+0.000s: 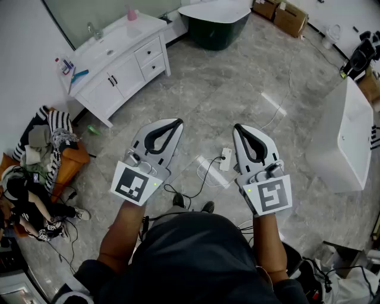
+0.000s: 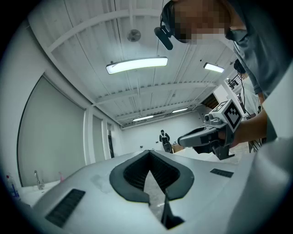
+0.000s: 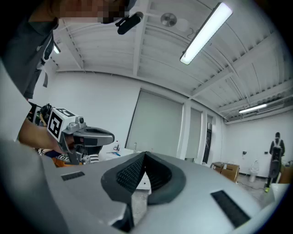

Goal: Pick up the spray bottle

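Note:
Both grippers are held level in front of me, side by side over the grey marble floor. My left gripper (image 1: 177,123) (image 2: 149,151) has its jaws shut, tips touching, with nothing between them. My right gripper (image 1: 237,127) (image 3: 144,154) is shut and empty too. Each shows in the other's view: the right gripper (image 2: 210,135) and the left gripper (image 3: 87,135). Far ahead on the left a white vanity (image 1: 127,62) carries a pink bottle (image 1: 132,14) by the sink and small items (image 1: 64,64) at its near end. I cannot tell which of these is the spray bottle.
A dark green bathtub (image 1: 214,24) stands at the back, a white bathtub (image 1: 347,139) at the right, cardboard boxes (image 1: 285,15) in the far corner. A power strip with cables (image 1: 225,159) lies on the floor ahead. Clothes are piled on an orange seat (image 1: 50,145) at the left.

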A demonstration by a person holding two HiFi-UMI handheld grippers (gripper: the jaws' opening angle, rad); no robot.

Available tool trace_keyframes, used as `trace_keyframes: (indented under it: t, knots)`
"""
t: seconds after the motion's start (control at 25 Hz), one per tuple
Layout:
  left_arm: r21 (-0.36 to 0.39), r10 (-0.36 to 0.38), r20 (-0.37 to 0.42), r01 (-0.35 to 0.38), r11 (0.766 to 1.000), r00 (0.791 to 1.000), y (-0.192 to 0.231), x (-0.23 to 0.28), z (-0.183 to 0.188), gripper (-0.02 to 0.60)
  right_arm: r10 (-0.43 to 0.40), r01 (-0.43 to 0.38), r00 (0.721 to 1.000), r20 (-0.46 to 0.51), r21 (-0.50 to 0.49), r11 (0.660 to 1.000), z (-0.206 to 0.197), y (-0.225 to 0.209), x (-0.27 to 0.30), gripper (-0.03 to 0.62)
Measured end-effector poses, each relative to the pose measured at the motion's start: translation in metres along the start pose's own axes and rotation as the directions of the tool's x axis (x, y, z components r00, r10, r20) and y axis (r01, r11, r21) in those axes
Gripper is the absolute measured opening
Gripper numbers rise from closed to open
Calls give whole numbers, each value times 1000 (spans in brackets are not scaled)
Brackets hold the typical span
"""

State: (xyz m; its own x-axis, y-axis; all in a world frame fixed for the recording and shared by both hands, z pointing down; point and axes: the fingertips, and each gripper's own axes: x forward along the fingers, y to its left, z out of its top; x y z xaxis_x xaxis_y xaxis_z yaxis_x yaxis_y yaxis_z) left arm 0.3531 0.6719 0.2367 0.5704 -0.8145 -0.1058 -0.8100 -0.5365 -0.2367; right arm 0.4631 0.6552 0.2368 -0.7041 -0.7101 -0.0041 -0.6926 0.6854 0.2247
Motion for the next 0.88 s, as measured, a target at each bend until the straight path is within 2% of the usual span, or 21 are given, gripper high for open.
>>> trace_keyframes:
  t: [0.6, 0.88]
  knots:
    - [21, -5, -19, 6, 1000, 1000, -32, 14, 3, 3, 6, -10, 999, 53, 77, 997, -10, -22, -22, 8]
    - [26, 0, -48, 2, 1000, 999, -20, 14, -7, 3, 8, -12, 999, 38, 97, 995, -19, -24, -8, 8]
